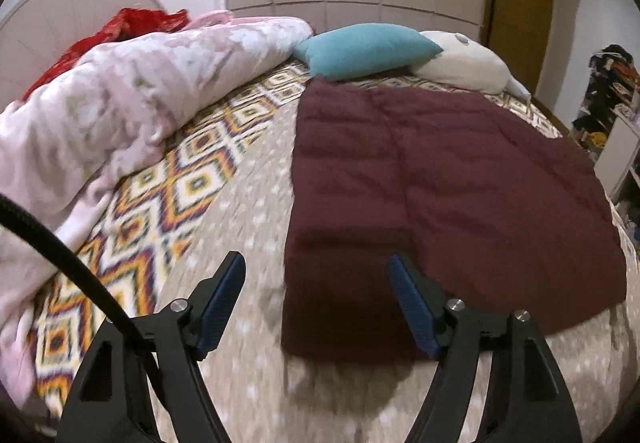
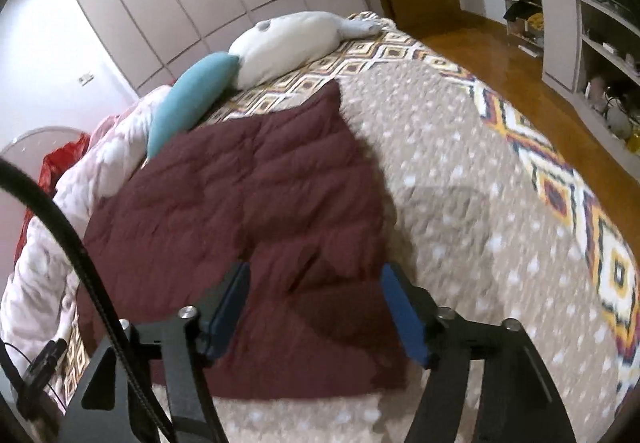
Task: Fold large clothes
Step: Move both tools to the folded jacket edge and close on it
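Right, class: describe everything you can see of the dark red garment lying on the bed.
The maroon garment is a quilted, padded-looking piece, stitched in puffy rows. It lies spread flat and roughly rectangular on the beige dotted bedspread, apparently folded already. Its far edge reaches the teal pillow. Both tools hover open above its near edge: the left tool over the near left corner, the right tool over the near right part. Neither grips it.
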`<state>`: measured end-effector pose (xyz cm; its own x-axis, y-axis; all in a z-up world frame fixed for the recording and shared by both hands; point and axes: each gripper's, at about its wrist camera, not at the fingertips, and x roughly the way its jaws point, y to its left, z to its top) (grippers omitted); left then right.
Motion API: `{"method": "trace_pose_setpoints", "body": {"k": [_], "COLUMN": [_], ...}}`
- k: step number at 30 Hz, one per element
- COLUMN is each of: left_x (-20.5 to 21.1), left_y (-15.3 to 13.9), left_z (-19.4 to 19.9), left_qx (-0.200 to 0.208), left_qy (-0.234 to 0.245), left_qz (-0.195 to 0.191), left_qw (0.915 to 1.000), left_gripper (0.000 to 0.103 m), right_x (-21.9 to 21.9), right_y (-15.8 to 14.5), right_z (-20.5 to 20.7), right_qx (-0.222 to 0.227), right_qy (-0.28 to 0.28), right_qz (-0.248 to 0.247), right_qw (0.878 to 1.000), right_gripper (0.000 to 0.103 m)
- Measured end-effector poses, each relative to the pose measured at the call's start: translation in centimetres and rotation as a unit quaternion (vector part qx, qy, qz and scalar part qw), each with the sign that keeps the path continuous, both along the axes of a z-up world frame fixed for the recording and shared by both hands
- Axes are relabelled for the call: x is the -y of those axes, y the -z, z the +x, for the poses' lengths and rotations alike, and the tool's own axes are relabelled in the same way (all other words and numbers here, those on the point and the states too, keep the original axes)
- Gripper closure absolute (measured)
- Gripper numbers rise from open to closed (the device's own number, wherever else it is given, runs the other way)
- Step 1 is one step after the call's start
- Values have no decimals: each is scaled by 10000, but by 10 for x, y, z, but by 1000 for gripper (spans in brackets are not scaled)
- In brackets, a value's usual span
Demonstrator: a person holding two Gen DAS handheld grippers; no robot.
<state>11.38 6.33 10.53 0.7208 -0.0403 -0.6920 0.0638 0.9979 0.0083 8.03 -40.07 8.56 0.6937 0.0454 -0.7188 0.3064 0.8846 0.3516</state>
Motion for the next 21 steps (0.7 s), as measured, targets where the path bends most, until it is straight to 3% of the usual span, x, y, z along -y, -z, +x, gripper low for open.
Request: {"method": "trace_pose_setpoints", "body": {"k": [3,11,19,21], "left_x": [-4,-35,-37,-37], "left_y": [7,38,75,82], "left_z": [40,127,189,199], "left_qx": [-167,-748,-1401,-1541], "left_qy": [182,180,804,826], "left_qz": [-174,-1058,-1866,-1934], "left_qw": [9995,9914,9691,9654], "left_gripper": [26,24,8,2], "right_x": [23,44,49,48], "right_y": [21,60,90,100], "right_z": [28,84,124,133], "right_qx": [-279,-349,-405,-487], "right_qy": [50,-104,-511,-630], "right_qz": [233,1038,1744,1921], "right_qw": [9993,9939,9825,9781], "right_gripper": [26,24,14,8]}}
